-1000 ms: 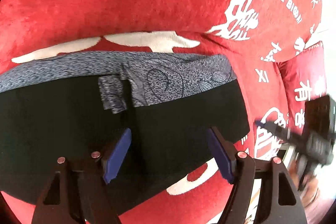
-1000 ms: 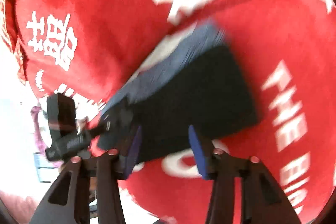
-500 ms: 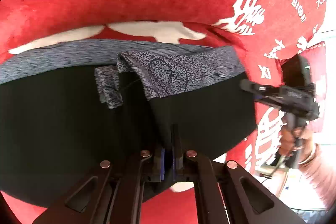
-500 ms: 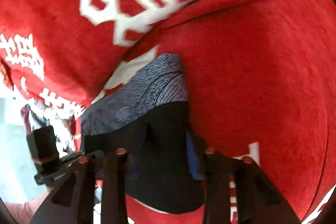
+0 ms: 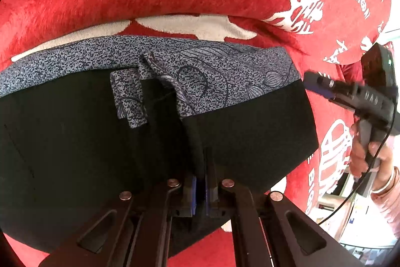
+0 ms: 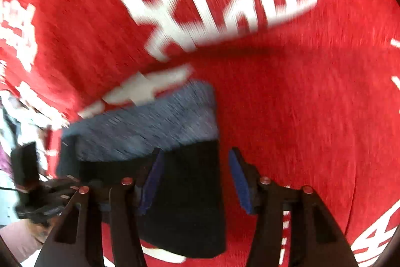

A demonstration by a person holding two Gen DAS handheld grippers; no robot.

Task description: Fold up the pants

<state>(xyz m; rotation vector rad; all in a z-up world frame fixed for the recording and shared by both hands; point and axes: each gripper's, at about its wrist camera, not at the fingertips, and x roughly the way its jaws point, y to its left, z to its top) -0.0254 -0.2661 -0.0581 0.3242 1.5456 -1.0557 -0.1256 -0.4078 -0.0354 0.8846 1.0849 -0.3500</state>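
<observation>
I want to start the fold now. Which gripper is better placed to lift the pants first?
Left. The left gripper is already shut on a pinch of the black pants below the patterned waistband. The right gripper is opening, straddling the pants' edge without pressing on it.

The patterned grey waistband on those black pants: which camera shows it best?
The left wrist view: the waistband lies sharp across the frame, leaf print and turned-down flap clear, above the left gripper, shut on the black cloth. The right wrist view shows it only as a motion-blurred grey-blue strip.
</observation>
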